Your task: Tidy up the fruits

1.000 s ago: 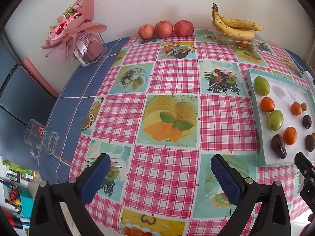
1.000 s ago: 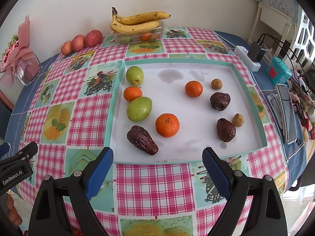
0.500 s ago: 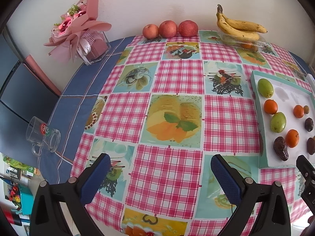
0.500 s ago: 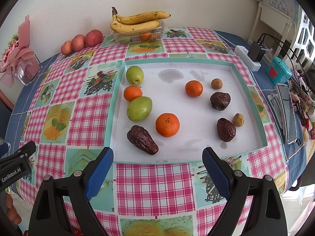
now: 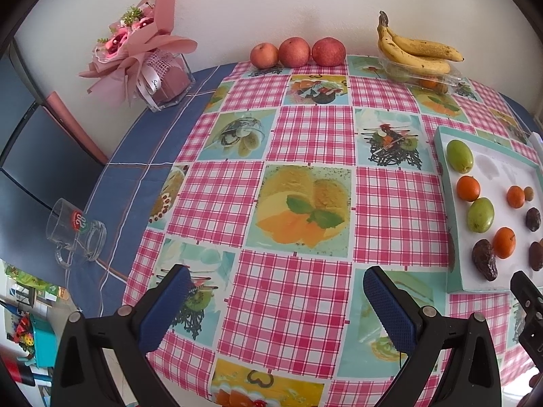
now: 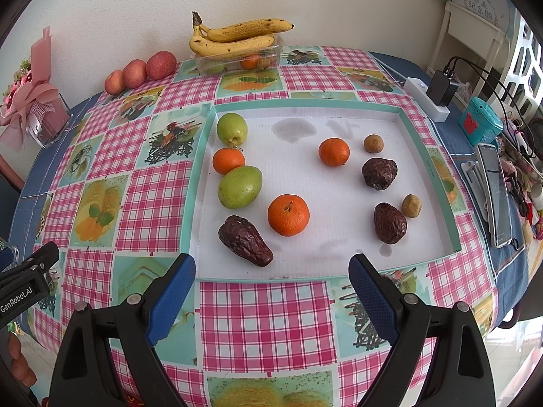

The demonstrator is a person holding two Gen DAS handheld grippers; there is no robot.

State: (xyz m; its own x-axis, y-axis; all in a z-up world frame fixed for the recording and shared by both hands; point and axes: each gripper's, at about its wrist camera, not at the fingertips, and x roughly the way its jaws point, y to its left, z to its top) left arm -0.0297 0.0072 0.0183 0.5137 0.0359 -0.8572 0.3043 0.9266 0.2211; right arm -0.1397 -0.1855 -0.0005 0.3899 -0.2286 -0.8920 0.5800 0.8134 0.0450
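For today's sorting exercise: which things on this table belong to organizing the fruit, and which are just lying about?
Part of the job:
tray
oranges
green fruits
dark wrinkled fruits
bananas
apples

Just lying about:
bouquet
glass mug
phone
power strip

Left gripper (image 5: 275, 300): jaws spread wide, nothing between the blue pads (image 5: 387, 308), held above the table, not touching it. Right gripper (image 6: 271, 288): jaws equally wide apart, empty, blue pads (image 6: 171, 296) clear of any surface. Each gripper's black frame edges into the other's view, so the two sit side by side. Fingers (image 6: 20, 364) of a hand show at the lower-left edge of the right view.
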